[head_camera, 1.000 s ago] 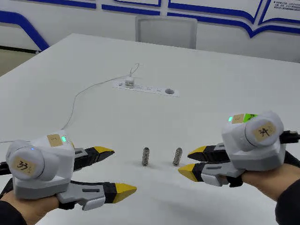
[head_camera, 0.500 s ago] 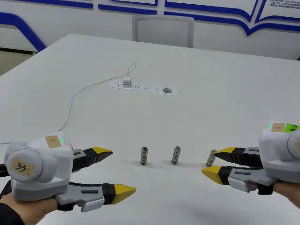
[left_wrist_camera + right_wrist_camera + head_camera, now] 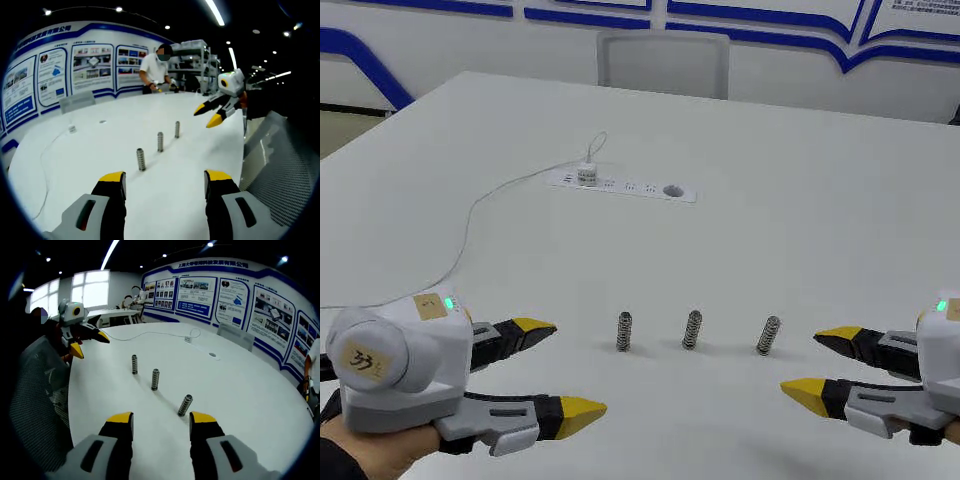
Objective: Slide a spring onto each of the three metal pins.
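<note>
— Head view: where are the springs (image 3: 692, 329)?
— All three stand upright in a row on the tabletop (image 3: 800, 200), nearer than the power strip (image 3: 620, 186).
— And the jaws?
— Left gripper (image 3: 575, 366), near-left of the strip: wide, empty. Right gripper (image 3: 801, 361), near-right: likewise.

Dull grey metal springs (image 3: 692, 329), smooth matt white table (image 3: 820, 180), white plastic power strip (image 3: 625, 186)

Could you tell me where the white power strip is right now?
In the head view the white power strip lies on the white table, beyond the three upright coil springs, between them and the grey chair.
</note>
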The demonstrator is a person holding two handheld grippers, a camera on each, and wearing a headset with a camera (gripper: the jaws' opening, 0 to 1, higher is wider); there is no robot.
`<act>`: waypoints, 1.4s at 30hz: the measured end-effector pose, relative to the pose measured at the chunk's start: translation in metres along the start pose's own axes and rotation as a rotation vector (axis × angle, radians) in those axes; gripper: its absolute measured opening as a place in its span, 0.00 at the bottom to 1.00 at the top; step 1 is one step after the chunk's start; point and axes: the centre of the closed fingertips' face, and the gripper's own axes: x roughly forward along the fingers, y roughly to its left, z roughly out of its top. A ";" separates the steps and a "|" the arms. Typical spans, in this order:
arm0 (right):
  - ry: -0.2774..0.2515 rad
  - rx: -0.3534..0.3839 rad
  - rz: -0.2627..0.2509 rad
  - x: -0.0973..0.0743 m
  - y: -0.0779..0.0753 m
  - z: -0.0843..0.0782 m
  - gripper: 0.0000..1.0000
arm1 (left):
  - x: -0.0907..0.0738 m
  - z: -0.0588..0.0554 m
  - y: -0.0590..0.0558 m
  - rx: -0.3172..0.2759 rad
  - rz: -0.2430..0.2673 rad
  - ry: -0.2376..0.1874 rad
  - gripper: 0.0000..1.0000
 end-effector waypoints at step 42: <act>-0.069 0.082 -0.020 -0.011 -0.003 -0.003 0.58 | 0.000 -0.006 -0.001 -0.017 0.013 0.025 0.65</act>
